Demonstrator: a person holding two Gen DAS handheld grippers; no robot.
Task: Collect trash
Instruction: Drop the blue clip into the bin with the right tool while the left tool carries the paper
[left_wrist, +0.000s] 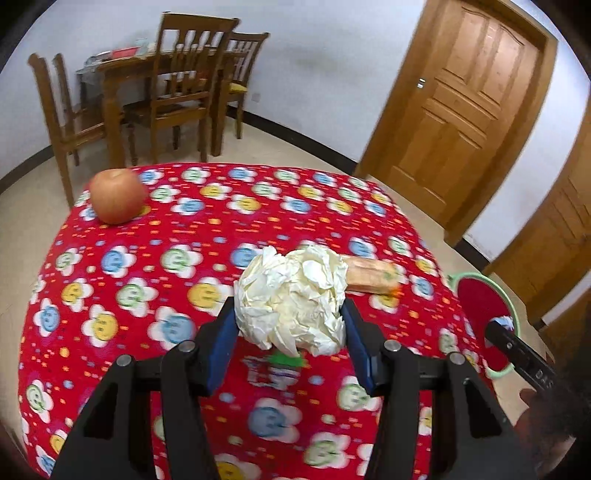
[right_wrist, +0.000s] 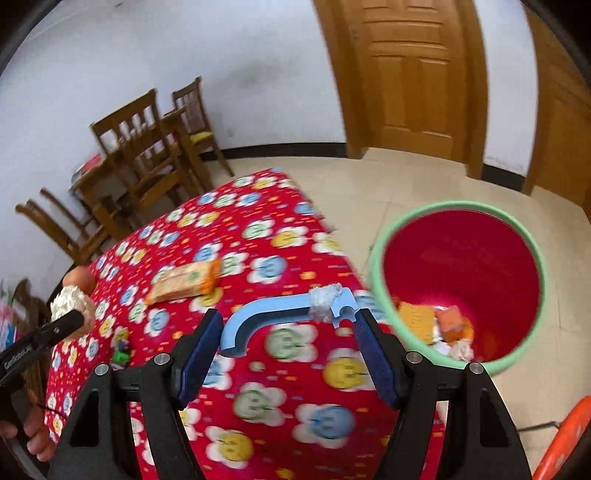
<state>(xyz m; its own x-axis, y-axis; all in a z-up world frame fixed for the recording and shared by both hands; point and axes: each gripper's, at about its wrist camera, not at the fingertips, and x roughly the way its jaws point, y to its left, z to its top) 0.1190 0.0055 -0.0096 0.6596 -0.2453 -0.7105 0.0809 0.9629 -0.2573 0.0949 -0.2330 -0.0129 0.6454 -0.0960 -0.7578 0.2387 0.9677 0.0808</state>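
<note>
The left gripper (left_wrist: 291, 332) pinches a crumpled paper ball (left_wrist: 291, 299) above the table (left_wrist: 147, 295). The right gripper (right_wrist: 288, 332) clamps a blue plastic hook (right_wrist: 273, 314) lengthwise between its jaws; the bin (right_wrist: 384, 236) lies just right, nearer this hand.

- The crumpled paper ball (left_wrist: 293, 301) is off-white, matt and sharply creased.
- The left gripper (left_wrist: 291, 332) has matt black plastic arms, dull blue pads and small shiny metal pins.
- The tablecloth (left_wrist: 177, 280) looks like soft, fuzzy red cloth with printed flowers.
- The apple (left_wrist: 117, 195) has smooth skin with a faint sheen.
- The snack packet (right_wrist: 184, 282) seems to be thin, slightly glossy film.
- The blue hooked piece (right_wrist: 273, 314) is smooth matt plastic, wrapped at one spot with crinkled clear film.
- The bin (right_wrist: 532, 236) is glossy red plastic with a pale green rim.
- The door (left_wrist: 465, 99) and dining chairs (left_wrist: 177, 92) are varnished wood.
- The floor (right_wrist: 369, 177) is pale, smooth tile.
</note>
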